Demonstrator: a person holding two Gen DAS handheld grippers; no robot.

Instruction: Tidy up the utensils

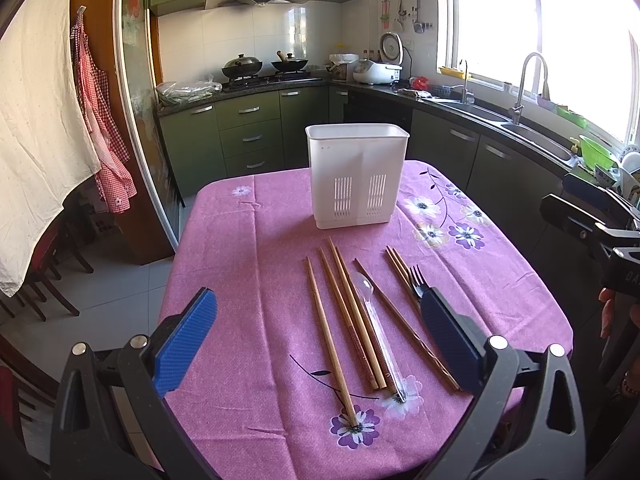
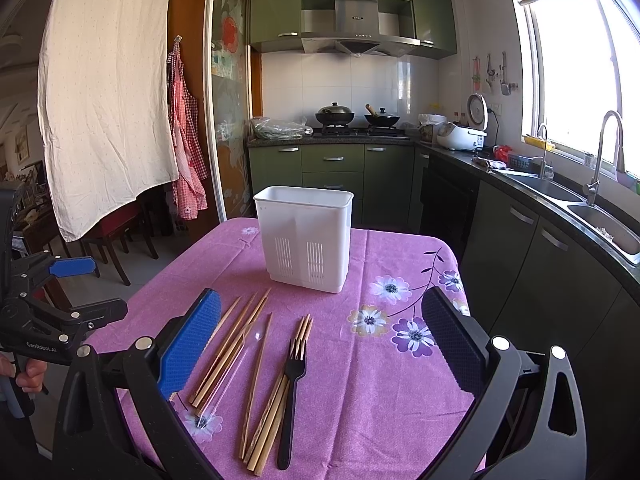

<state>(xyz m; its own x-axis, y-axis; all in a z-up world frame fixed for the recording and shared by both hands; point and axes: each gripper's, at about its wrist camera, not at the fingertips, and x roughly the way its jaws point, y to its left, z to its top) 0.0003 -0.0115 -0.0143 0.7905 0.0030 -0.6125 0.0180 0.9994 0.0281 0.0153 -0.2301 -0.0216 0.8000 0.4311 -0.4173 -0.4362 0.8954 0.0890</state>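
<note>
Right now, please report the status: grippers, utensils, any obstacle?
Left gripper open, right gripper open, both empty. Chopsticks, clear spoon, black fork flat on tablecloth. White holder upright, path clear.

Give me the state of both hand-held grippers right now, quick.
Left hand-held gripper: open, holding nothing, above the chopsticks.
Right hand-held gripper: open, holding nothing, above the black fork.
</note>
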